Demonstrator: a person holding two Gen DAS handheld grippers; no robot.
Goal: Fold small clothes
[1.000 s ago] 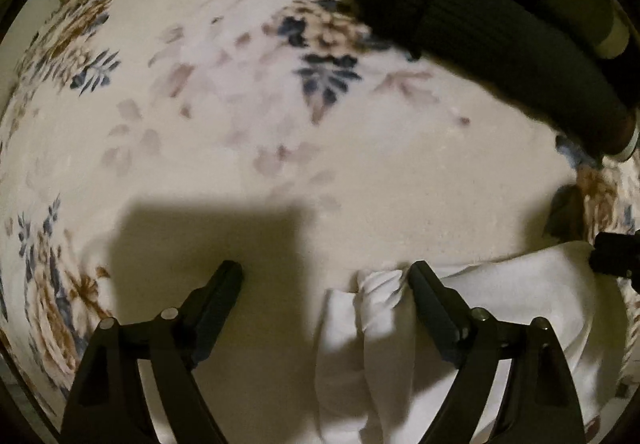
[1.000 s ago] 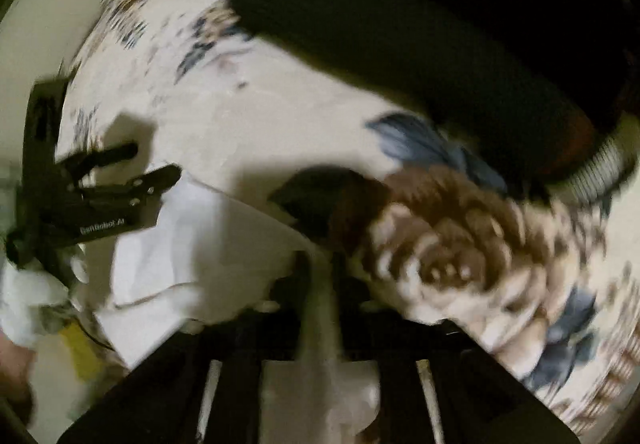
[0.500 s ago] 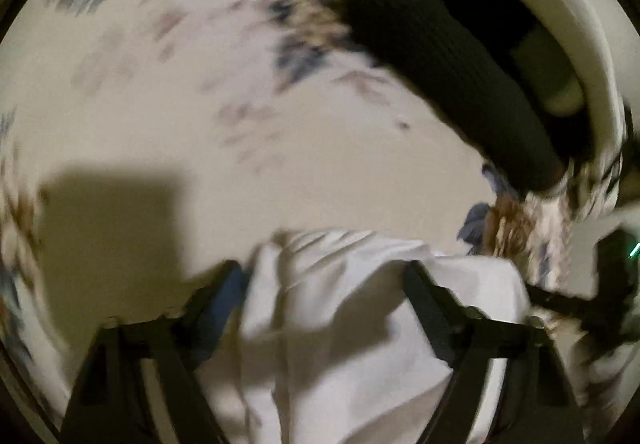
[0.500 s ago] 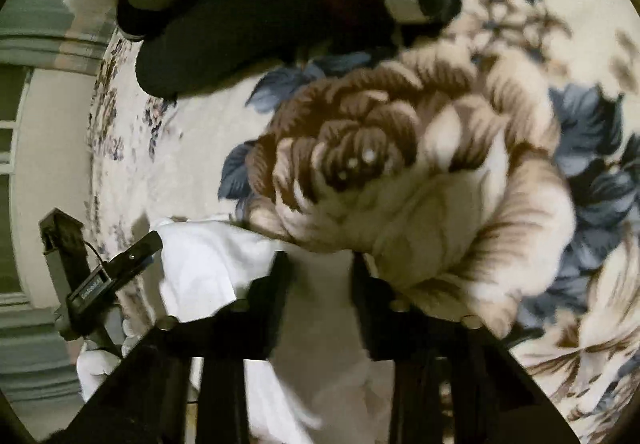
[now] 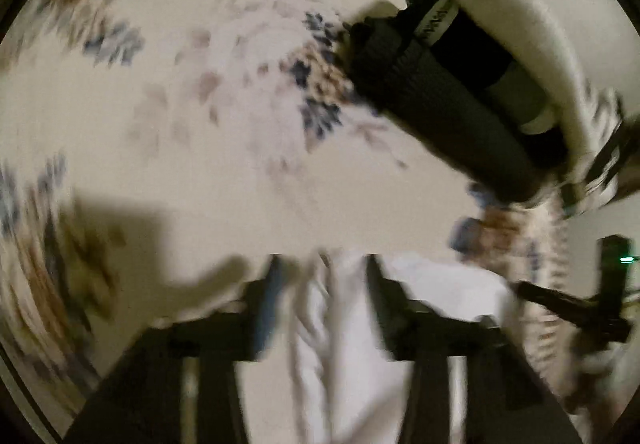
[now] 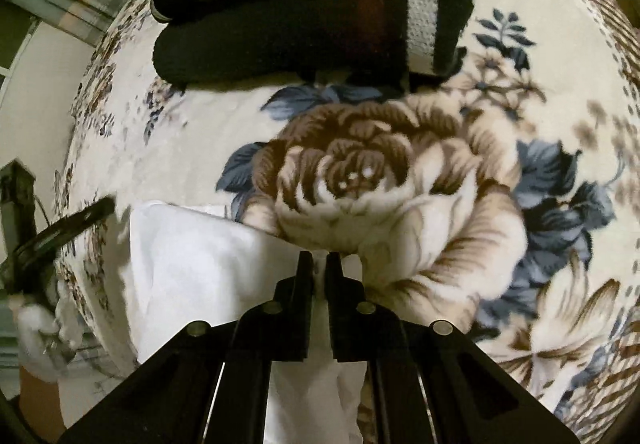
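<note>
White cloth (image 6: pixel 208 256), a small garment, lies partly folded on a cream blanket (image 6: pixel 520 76) printed with a big brown rose and blue leaves. Seen from the right wrist camera, the right tongs (image 6: pixel 319 264) are closed tight on a bunched edge of the cloth, at the spot where it meets the rose. The cloth spreads away to the left of the fingers and also hangs down under them.

From the left wrist camera, which is blurred, the left tongs (image 5: pixel 322 272) have their jaws opening, with twisted folds of the same white cloth (image 5: pixel 344 344) between them; whether the pads press on it is unclear. Dark rolled clothes (image 5: pixel 452 104) lie farther back on the blanket (image 5: pixel 220 116), well apart from the white cloth, beside a rolled white towel (image 5: pixel 524 24).
</note>
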